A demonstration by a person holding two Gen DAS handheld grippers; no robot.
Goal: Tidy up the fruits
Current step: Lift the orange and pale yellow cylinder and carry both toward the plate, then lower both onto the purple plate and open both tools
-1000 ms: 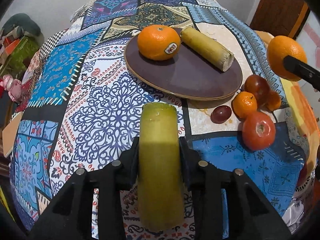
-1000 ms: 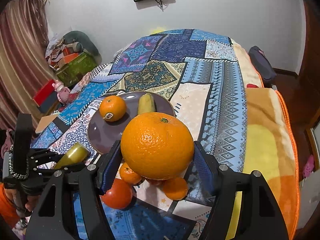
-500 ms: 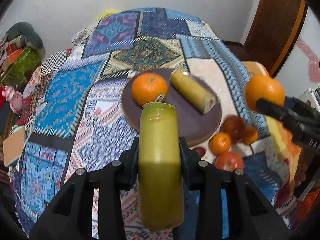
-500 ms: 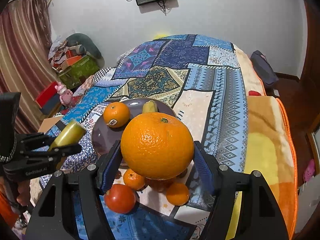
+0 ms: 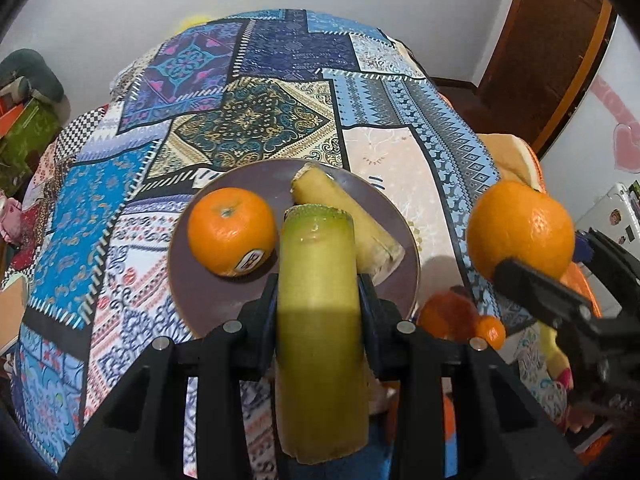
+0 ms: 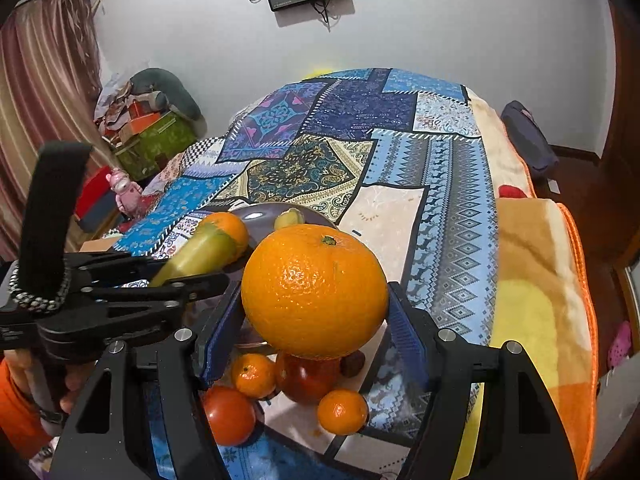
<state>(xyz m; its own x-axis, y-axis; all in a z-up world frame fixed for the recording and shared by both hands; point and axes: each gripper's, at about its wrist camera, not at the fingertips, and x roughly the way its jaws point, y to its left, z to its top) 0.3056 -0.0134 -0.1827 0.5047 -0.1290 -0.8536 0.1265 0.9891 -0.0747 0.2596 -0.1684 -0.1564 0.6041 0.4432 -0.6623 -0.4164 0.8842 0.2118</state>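
We carry 2 fruits at once. Our left gripper point(image 5: 320, 304) is clamped on a yellow-green stalk piece point(image 5: 320, 320), a cut cylinder that looks like sugarcane, and it hangs over the near rim of the brown plate point(image 5: 208, 300). We judge this piece stiff and rather heavy for its width, with a smooth waxy skin that could slide between the pads. The grip sits near its middle, which seems right to us, because a hold near 1 end would let it tip.

Our right gripper point(image 6: 316, 312) holds the big orange point(image 6: 314, 290) across its widest part, above the loose fruits on the patchwork cover point(image 6: 440, 184). The orange is firm but round, so it may roll when set down.

On the plate lie 1 stickered orange point(image 5: 232, 232) and another stalk piece point(image 5: 352, 224). The free space on the plate is in front of them, so we think our stalk should go down flat beside its twin.
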